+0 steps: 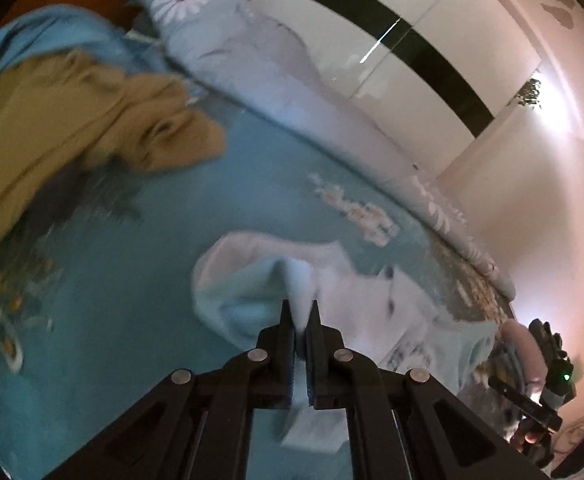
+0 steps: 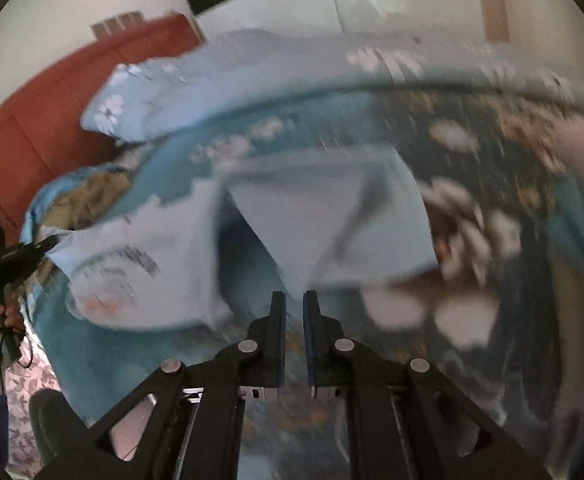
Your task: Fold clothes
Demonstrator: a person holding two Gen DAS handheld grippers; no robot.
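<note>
Both views are motion-blurred, esp. the right wrist one, so the bedsheet (image 1: pixel 139 280) print w/ flowers smears and fabric edges are soft. The light-blue garment (image 1: pixel 251 292) has a printed graphic (image 2: pixel 119 276) that can't be read. The tan clothes (image 1: pixel 71 120) are cut off at the left edge of the left view; in the right view only a bit shows behind the garment.

Around: a flowered pillow (image 1: pixel 195 12) at the head of the bed, a pale quilt (image 1: pixel 292 92) along the far side, a red-brown headboard (image 2: pixel 51 92), white wall w/ a dark stripe (image 1: pixel 432 56). Nothing lies btwn the 2 grippers except the garment itself.

Garment: pale blue, rumpled, lying mid-bed on the sheet and stretched btwn both tools.

Left gripper (image 1: pixel 300 312): clamped on a pinched ridge of the garment, cloth bunched btwn the pads. Right gripper (image 2: pixel 294 300): nearly closed; a tapered corner of the garment runs down into the narrow gap, so it looks gripped, though blur hides the contact.
</note>
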